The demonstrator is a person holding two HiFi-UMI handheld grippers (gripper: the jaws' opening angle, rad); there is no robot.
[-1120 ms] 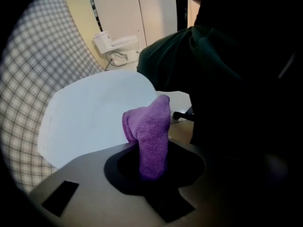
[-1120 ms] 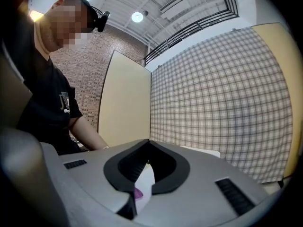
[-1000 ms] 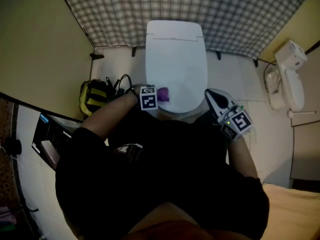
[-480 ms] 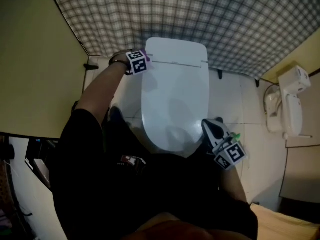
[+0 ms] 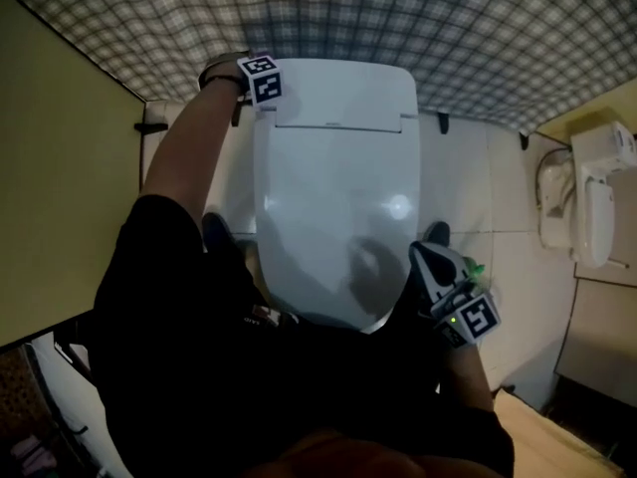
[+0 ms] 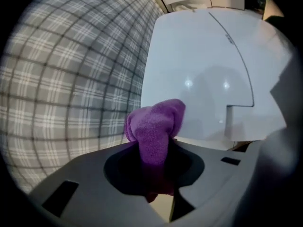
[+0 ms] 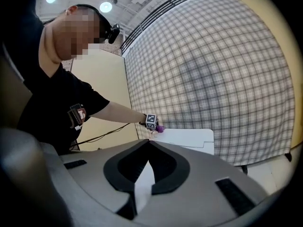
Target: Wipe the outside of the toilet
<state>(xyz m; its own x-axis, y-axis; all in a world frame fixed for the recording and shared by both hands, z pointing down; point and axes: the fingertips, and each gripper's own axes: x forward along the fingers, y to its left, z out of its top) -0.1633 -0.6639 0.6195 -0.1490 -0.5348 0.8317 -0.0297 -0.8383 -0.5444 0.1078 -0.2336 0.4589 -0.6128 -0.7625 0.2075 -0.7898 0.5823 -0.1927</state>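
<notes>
Left claw, clamped on a purple cloth, has moved from the front rim of the toilet to its back left corner. Wiping looks under way. Right claw, jaws together and empty, waits near the front.

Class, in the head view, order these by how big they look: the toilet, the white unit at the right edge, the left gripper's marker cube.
1. toilet
2. white unit, partly cut off by the frame
3. left gripper's marker cube, clearly smallest
</notes>
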